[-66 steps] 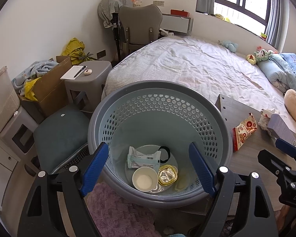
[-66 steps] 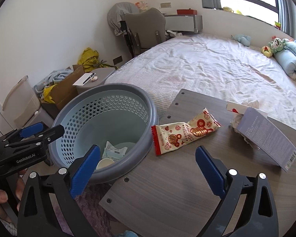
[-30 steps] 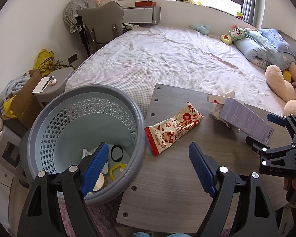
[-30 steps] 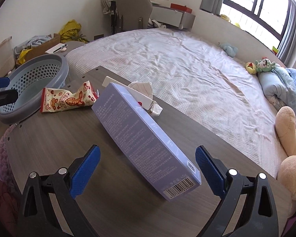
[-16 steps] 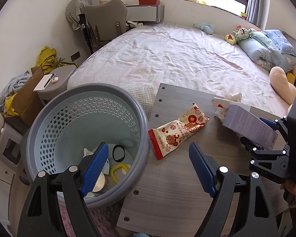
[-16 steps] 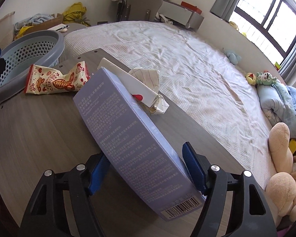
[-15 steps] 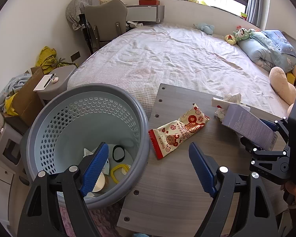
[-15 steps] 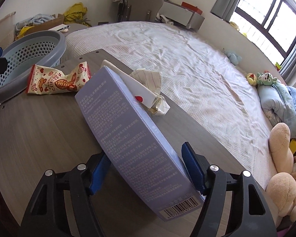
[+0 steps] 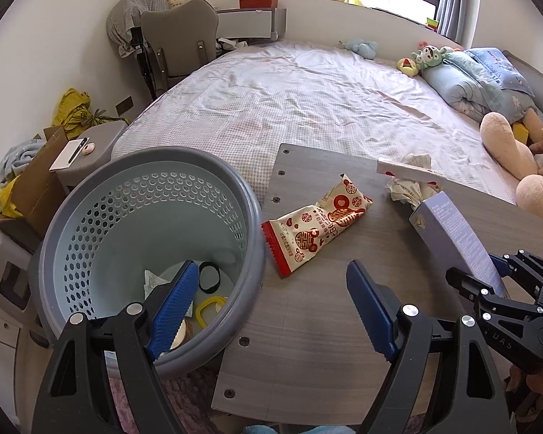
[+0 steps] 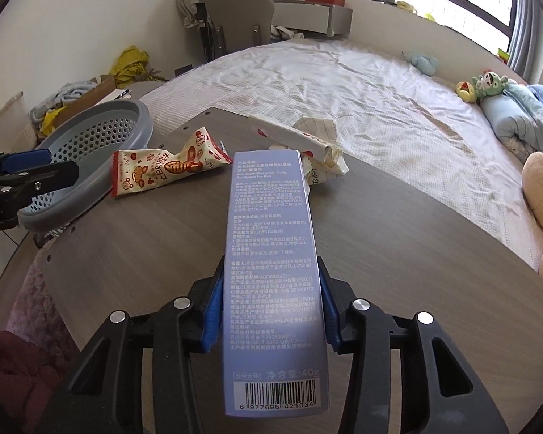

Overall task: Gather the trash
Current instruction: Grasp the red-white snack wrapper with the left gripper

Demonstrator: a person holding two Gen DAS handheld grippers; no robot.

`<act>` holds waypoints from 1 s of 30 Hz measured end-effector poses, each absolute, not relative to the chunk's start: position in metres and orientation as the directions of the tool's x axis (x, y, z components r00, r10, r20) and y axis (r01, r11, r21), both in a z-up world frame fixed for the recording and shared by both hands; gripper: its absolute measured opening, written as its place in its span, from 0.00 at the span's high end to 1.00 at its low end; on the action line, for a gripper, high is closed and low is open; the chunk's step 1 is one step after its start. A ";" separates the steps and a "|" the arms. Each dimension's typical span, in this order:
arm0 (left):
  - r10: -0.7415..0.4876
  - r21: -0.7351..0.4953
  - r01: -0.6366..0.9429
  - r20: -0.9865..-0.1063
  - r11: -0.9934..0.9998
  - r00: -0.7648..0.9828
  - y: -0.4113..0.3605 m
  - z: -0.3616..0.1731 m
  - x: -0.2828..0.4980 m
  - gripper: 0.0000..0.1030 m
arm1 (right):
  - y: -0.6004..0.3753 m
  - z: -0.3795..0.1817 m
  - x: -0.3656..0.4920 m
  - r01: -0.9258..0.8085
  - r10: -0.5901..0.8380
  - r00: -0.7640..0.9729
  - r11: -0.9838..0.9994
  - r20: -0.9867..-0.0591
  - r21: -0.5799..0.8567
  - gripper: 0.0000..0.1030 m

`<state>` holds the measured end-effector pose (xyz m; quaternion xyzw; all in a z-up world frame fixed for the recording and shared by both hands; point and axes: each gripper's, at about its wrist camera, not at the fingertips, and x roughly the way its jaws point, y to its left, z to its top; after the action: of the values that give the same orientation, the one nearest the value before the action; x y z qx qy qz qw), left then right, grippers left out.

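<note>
My right gripper is shut on a long lavender toothpaste box and holds it tilted over the grey wooden table; the box also shows in the left wrist view. My left gripper is open and empty, hovering between the grey laundry-style basket and the table edge. A red-and-cream snack wrapper lies on the table near the basket. A white flat box and crumpled paper lie at the table's far side. The basket holds several pieces of trash.
A bed lies right behind the table, with plush toys at its right. A grey chair, a stool and a cardboard box stand to the left of the basket.
My right gripper has closed on the lavender box and swung it in line with the fingers, lifting it. My left gripper has moved from over the basket to the table edge.
</note>
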<state>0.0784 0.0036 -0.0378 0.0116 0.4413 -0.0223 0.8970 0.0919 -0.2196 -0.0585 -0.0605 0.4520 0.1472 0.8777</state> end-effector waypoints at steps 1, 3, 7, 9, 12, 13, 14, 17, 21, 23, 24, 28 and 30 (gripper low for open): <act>-0.036 0.001 0.059 -0.790 0.998 0.612 0.003 -0.038 0.078 0.23 | -0.220 -0.059 0.088 -0.296 0.203 0.549 0.954 -0.811 0.038 0.58; -0.046 -0.001 0.072 -0.789 0.997 0.613 0.000 -0.040 0.080 0.23 | -0.225 -0.059 0.083 -0.257 0.211 0.550 0.963 -0.808 0.076 0.58; -0.064 0.003 0.107 -0.785 0.994 0.616 -0.006 -0.041 0.083 0.23 | -0.235 -0.055 0.075 -0.182 0.212 0.569 0.975 -0.795 0.130 0.59; -0.082 -0.001 0.131 -0.781 0.991 0.619 -0.009 -0.040 0.085 0.23 | -0.241 -0.052 0.071 -0.150 0.208 0.580 0.978 -0.787 0.147 0.59; -0.126 -0.024 0.173 -0.783 0.985 0.610 -0.012 -0.041 0.092 0.23 | -0.249 -0.049 0.065 -0.110 0.203 0.590 0.979 -0.781 0.172 0.59; -0.136 -0.030 0.182 -0.784 0.983 0.605 -0.012 -0.042 0.095 0.23 | -0.250 -0.049 0.063 -0.101 0.205 0.593 0.978 -0.779 0.181 0.59; -0.141 -0.032 0.187 -0.785 0.982 0.603 -0.013 -0.043 0.098 0.23 | -0.252 -0.048 0.061 -0.094 0.206 0.596 0.978 -0.776 0.187 0.59; -0.138 -0.018 0.201 -0.786 0.979 0.603 -0.015 -0.045 0.108 0.23 | -0.256 -0.045 0.055 -0.079 0.209 0.606 0.976 -0.767 0.204 0.59; -0.140 0.003 0.233 -0.792 0.973 0.594 -0.022 -0.051 0.121 0.23 | -0.258 -0.043 0.048 -0.069 0.212 0.618 0.974 -0.757 0.216 0.59; -0.141 0.012 0.249 -0.798 0.969 0.585 -0.026 -0.055 0.128 0.23 | -0.260 -0.042 0.045 -0.063 0.213 0.621 0.973 -0.754 0.223 0.59; -0.141 0.016 0.256 -0.802 0.967 0.580 -0.028 -0.057 0.131 0.23 | -0.262 -0.043 0.044 -0.062 0.216 0.622 0.972 -0.752 0.227 0.59; -0.138 0.047 0.302 -0.817 0.952 0.560 -0.037 -0.063 0.143 0.23 | -0.267 -0.042 0.042 -0.056 0.213 0.628 0.972 -0.749 0.230 0.59; -0.135 0.057 0.317 -0.824 0.947 0.551 -0.040 -0.067 0.149 0.23 | -0.270 -0.042 0.042 -0.052 0.214 0.630 0.971 -0.747 0.234 0.59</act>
<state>0.1493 -0.0402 -0.0671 0.0996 0.4561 -0.1291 0.8749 0.0415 -0.2696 -0.0425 0.0953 0.4238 0.0741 0.8977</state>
